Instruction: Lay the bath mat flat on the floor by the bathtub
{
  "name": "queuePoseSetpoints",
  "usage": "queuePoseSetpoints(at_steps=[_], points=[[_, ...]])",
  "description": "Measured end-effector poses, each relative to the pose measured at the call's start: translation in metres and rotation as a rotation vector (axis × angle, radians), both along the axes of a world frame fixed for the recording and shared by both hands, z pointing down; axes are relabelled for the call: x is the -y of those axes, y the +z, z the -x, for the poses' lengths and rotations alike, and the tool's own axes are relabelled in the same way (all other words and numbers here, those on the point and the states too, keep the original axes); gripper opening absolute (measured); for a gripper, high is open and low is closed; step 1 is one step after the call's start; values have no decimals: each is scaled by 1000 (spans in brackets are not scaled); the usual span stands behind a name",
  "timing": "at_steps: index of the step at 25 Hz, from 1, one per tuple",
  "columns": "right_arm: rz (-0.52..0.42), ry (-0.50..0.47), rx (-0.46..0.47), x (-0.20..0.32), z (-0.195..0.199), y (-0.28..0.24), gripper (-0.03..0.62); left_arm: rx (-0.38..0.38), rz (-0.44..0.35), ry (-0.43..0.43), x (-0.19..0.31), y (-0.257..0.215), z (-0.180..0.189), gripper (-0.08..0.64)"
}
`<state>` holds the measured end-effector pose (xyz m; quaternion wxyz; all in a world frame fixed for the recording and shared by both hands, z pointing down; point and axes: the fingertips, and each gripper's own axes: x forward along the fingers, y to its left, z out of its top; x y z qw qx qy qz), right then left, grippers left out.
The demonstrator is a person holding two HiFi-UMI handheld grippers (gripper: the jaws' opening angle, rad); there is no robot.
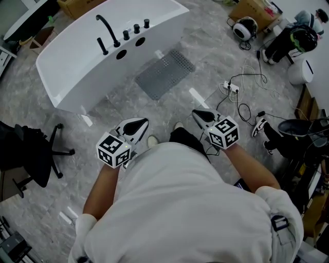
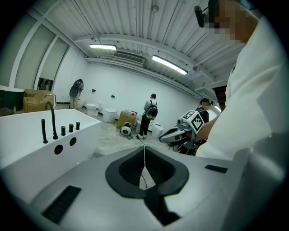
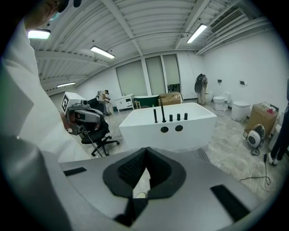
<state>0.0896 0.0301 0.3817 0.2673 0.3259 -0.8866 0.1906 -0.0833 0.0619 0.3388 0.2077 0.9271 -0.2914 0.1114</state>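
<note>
A grey perforated bath mat (image 1: 165, 73) lies flat on the marble floor right next to the white bathtub (image 1: 82, 61), whose deck carries a black faucet (image 1: 107, 30). Both grippers hang close to the person's body, well back from the mat. The left gripper (image 1: 140, 123) is shut with nothing between its jaws. My right gripper (image 1: 198, 114) is likewise shut and empty. In the left gripper view the jaws meet at the tip (image 2: 144, 146), and the tub (image 2: 31, 144) is at left. The right gripper view shows the jaw tips together (image 3: 146, 150) before the tub (image 3: 167, 126), with an edge of the mat (image 3: 204, 155).
A black office chair (image 1: 25, 154) stands at the left. Cables and a power strip (image 1: 231, 87) trail across the floor at right, near shoes, helmets and cardboard boxes (image 1: 254, 11). Other people stand in the distance (image 2: 149, 115). Toilets (image 3: 223, 102) line the far wall.
</note>
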Motion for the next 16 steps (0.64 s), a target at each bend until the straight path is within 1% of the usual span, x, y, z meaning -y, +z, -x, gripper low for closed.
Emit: queuePoseSetpoints(at_steps=[4,8,11,16], points=[[-16,-8,-1,9,-11,-3,8,7,8,-12,2,-3,-10,18],[-19,-15,10,14,-31,-7,8,23,22,-8,6,-1,-33,18],[-12,-17,15,9,-56,-10,8,7,35,4,9,-7,-67,18],[12,-5,27,8,-110,-7,8,5,22,45,20,-17,-138,18]])
